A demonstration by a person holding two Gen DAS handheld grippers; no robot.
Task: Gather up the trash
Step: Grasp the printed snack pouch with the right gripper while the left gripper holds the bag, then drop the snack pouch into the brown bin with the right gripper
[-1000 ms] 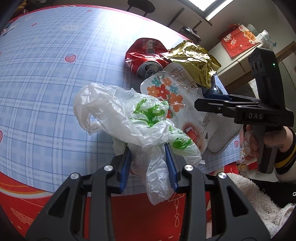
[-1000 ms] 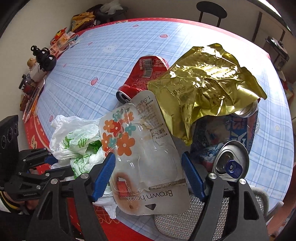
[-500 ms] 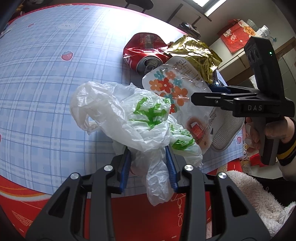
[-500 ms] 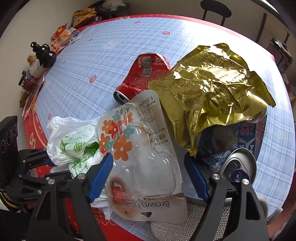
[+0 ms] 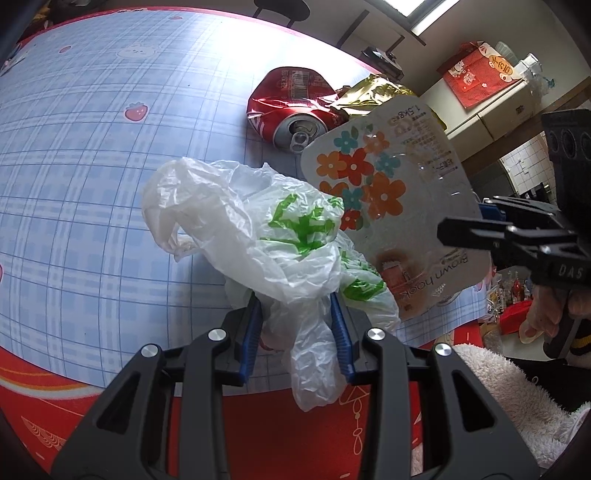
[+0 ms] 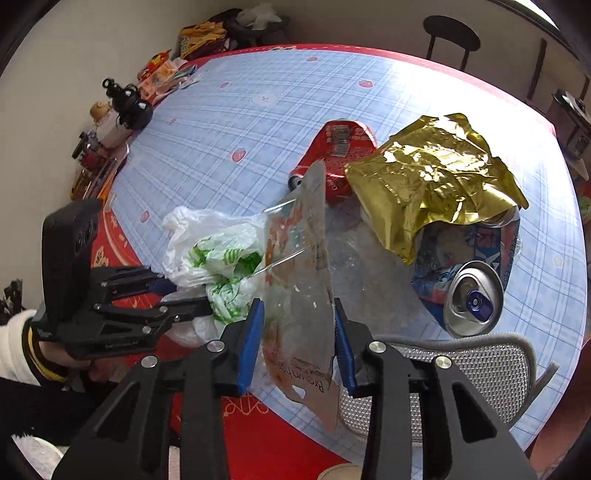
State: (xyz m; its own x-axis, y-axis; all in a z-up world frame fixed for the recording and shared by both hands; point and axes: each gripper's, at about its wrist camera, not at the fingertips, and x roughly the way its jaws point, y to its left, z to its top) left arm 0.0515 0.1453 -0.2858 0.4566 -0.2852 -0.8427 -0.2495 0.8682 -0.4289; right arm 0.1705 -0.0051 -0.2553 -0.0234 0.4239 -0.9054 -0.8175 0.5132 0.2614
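Blue checked cloth with small strawberry prints covers the round bench (image 6: 258,122), and a red border runs around its edge. At the far left edge stand a few small bottles and snack packets (image 6: 110,122). A dark chair (image 6: 450,33) stands beyond the far edge.

Near the right edge the trash lies crowded together. A crushed red can (image 5: 291,107) lies on its side, its open top toward the near edge. A crumpled gold foil bag (image 6: 432,184) lies just beside it and partly covers a blue printed wrapper (image 6: 480,243). A dented silver can (image 6: 474,302) with a blue tab rests on that wrapper, beside a grey mesh pad (image 6: 480,369) at the near edge.

The left claw (image 5: 295,332) is closed on a bunched white plastic bag with green print (image 5: 266,236), held just over the near edge of the bench.

The right claw (image 6: 297,339) has just been closing, and its blue pads now pinch a clear plastic blister pack (image 6: 299,280) printed with orange and teal flowers. The pack is lifted off the bench and tilted up, touching the plastic bag. Its card reads "Brown hook" and "1.5Kg". The right claw's body bears the letters "DAS".
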